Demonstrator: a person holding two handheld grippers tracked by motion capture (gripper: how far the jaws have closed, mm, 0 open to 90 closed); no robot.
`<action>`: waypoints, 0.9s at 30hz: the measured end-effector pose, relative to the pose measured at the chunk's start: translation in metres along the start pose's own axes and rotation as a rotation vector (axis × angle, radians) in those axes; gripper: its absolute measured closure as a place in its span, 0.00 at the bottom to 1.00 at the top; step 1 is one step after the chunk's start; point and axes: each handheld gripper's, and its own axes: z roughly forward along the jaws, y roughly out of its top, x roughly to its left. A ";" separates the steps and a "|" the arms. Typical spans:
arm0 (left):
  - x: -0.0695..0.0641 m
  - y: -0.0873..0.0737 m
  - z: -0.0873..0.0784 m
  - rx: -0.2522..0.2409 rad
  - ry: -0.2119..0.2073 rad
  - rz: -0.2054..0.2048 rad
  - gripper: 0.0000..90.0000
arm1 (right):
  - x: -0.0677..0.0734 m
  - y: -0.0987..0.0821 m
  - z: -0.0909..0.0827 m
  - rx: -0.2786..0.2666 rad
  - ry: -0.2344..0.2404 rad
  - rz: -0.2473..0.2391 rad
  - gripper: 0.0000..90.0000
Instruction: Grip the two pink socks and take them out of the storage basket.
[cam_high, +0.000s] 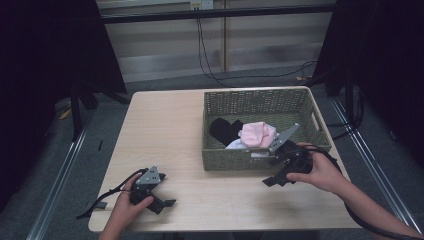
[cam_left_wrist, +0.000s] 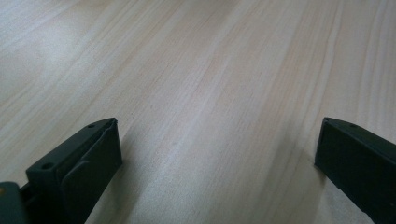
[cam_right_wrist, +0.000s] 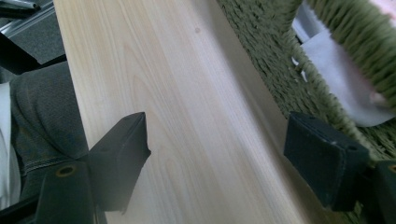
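— Pale wooden tabletop (cam_high: 165, 125), dark curtains either side, grey floor behind. What have you got in hand?

— Nothing yet. I have the left gripper (cam_high: 156, 199) low over bare wood at the near left corner, jaws wide apart and empty. The right gripper (cam_high: 280, 172) sits just outside the near wall of the green woven rectangular basket (cam_high: 260, 100), jaws also spread, holding nothing.

— And the clothes?

— All in the basket: a folded pink cloth (cam_high: 256, 133) in the middle, a black garment (cam_high: 224, 129) touching it on the left, and a white piece (cam_high: 236, 144) beneath, against the near wall. From the right gripper view I see that white piece (cam_right_wrist: 336, 70) through the weave.

— So how far along?

— I'd judge it either barely begun or just finished. No garment lies on the table.
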 end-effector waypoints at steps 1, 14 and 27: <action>0.000 0.000 0.000 0.000 0.000 0.000 0.00 | 0.000 0.001 -0.002 0.000 -0.001 0.002 0.24; 0.000 0.000 0.000 0.000 0.000 0.000 0.00 | -0.003 0.019 -0.024 0.037 0.005 -0.007 0.24; 0.000 0.000 0.000 0.000 0.000 0.000 0.00 | -0.014 0.041 -0.051 0.032 -0.021 -0.002 0.24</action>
